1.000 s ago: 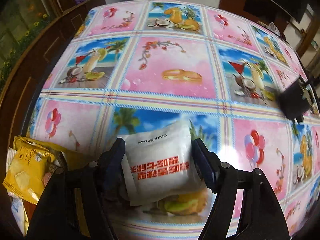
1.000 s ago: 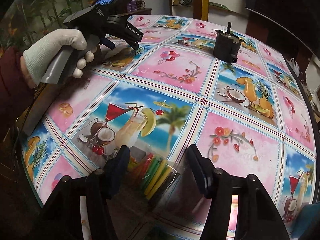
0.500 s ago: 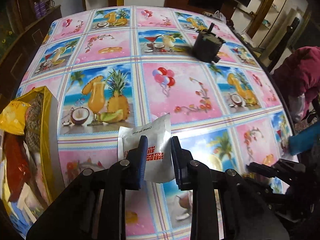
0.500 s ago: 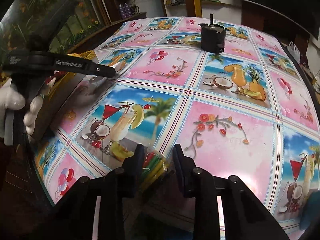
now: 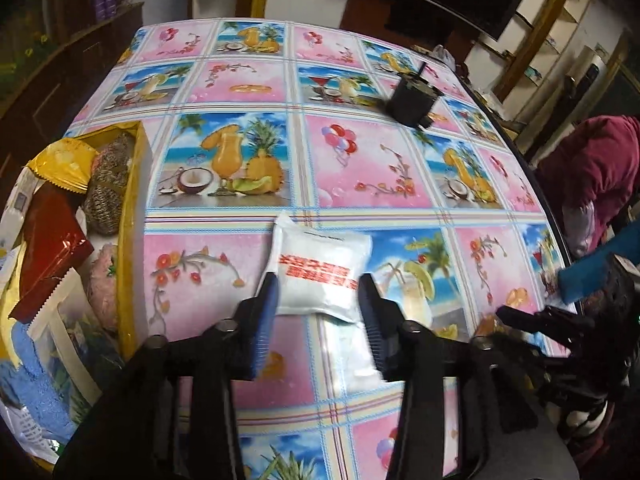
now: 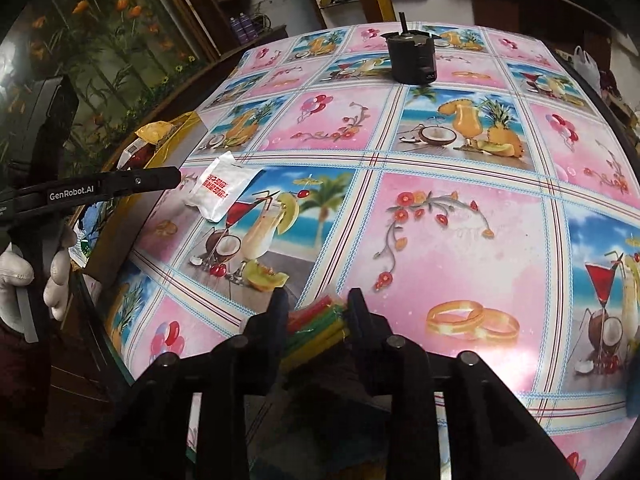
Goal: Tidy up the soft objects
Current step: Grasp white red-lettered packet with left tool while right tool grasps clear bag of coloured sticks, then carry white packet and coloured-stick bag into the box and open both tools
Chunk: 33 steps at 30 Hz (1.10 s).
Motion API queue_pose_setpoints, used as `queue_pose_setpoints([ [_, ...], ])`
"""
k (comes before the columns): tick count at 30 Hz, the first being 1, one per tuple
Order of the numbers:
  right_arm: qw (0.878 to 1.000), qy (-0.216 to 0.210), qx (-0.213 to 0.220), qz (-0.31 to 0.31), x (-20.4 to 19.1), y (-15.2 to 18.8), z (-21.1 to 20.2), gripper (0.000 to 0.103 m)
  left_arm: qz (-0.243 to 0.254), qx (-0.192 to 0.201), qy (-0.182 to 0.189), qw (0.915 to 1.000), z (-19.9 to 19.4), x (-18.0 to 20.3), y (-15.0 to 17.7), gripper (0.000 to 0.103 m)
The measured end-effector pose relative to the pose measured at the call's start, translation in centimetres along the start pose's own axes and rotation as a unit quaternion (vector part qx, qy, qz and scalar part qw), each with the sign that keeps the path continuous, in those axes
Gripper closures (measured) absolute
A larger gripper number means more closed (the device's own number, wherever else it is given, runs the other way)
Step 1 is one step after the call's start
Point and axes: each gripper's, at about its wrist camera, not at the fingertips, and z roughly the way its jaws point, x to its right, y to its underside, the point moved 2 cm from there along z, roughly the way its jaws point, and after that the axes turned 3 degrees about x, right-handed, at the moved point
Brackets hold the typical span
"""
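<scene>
A white pouch with red print (image 5: 320,272) lies flat on the patterned tablecloth, just ahead of my left gripper (image 5: 318,304), whose jaws stand open on either side of its near edge without gripping it. The pouch also shows in the right wrist view (image 6: 218,190), next to the left gripper's finger (image 6: 120,186). My right gripper (image 6: 316,316) is shut on a clear packet of colored sticks (image 6: 316,328) and holds it above the table's near edge.
A yellow box (image 5: 134,216) at the table's left edge holds several snack packs and soft items; it also shows in the right wrist view (image 6: 176,148). A black device (image 5: 412,100) stands at the far right, also seen in the right wrist view (image 6: 412,58). A blue item (image 5: 592,284) lies near the right edge.
My left gripper has opened and let the white pouch down onto the table beside the yellow box. My right gripper stays shut on the stick packet and has lifted it slightly.
</scene>
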Motion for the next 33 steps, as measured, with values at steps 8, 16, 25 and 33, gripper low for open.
queue_pose_setpoints([
  [8, 0.999, 0.045, 0.026, 0.01, 0.8, 0.3, -2.5, 0.037, -0.063, -0.026, 0.009, 0.9976, 4.5, -2.3, -0.9, 0.039],
  [16, 0.999, 0.034, -0.013, -0.018, -1.8, 1.0, 0.2, 0.037, 0.051, -0.016, -0.036, 0.9979, 5.5, 2.8, 0.5, 0.019],
  [25, 0.993, 0.06, -0.029, -0.094, -4.4, 1.4, 1.1, 0.063, 0.096, 0.013, -0.031, 0.9948, 5.0, 4.6, 1.5, 0.047],
  [33, 0.997, 0.033, -0.012, -0.066, -3.9, 1.4, -0.1, 0.066, 0.016, 0.041, 0.043, 0.9981, 1.6, 2.6, 2.2, 0.05],
])
